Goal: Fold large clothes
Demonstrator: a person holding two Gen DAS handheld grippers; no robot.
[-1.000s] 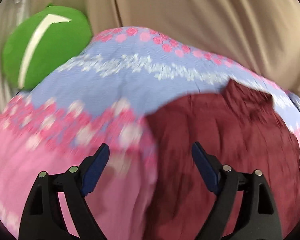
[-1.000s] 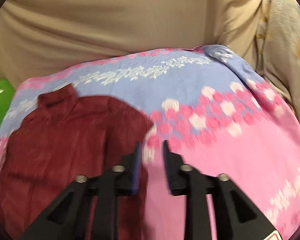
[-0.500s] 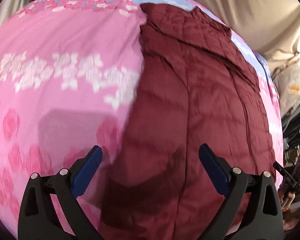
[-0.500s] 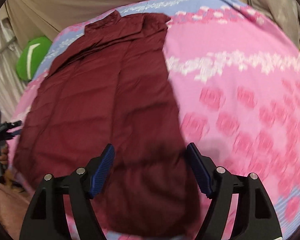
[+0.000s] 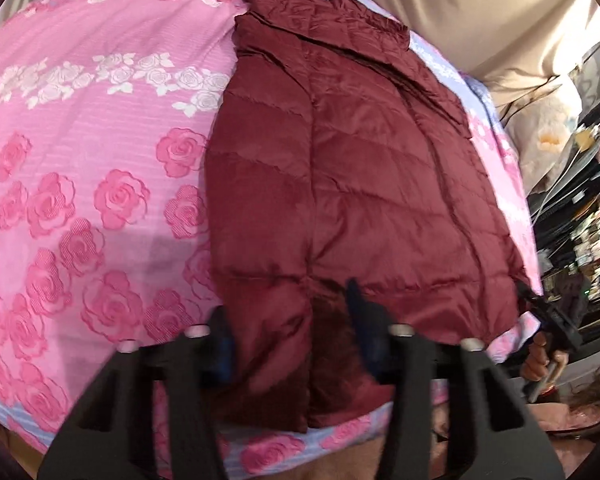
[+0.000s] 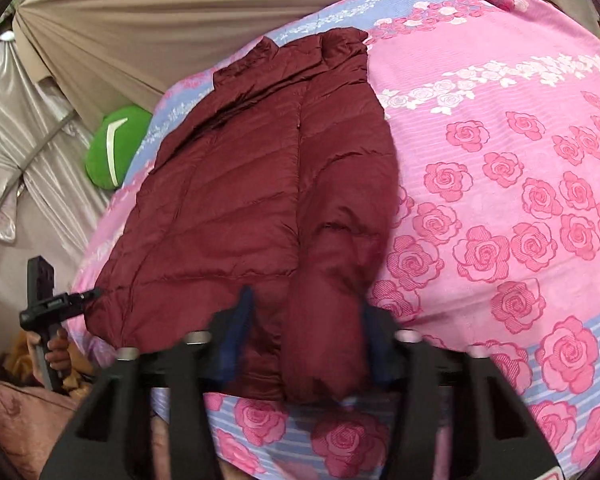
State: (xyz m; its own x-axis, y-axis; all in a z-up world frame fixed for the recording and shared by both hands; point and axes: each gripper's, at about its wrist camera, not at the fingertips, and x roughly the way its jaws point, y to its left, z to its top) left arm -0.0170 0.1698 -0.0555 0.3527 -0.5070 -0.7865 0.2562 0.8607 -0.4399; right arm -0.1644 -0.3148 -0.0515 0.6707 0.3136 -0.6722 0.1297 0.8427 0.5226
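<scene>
Lying flat on the rose bedspread (image 5: 80,200), the maroon jacket (image 5: 340,168) has both tongs at its near hem: left gripper (image 5: 290,338) and right gripper (image 6: 306,338) each straddle puffy fabric, jaws apart. A shallow bite could let the slick fabric slip, skewing the fold.

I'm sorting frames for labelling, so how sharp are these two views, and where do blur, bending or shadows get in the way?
Left wrist view: the jacket and rose bedspread are fairly sharp, the left gripper is smeared, a shadow falls on the bedspread beside the jacket, and the fisheye bulges the bed. Right wrist view: similar sharpness and bulge, the right gripper is soft, with shadow at the jacket's hem.
</scene>
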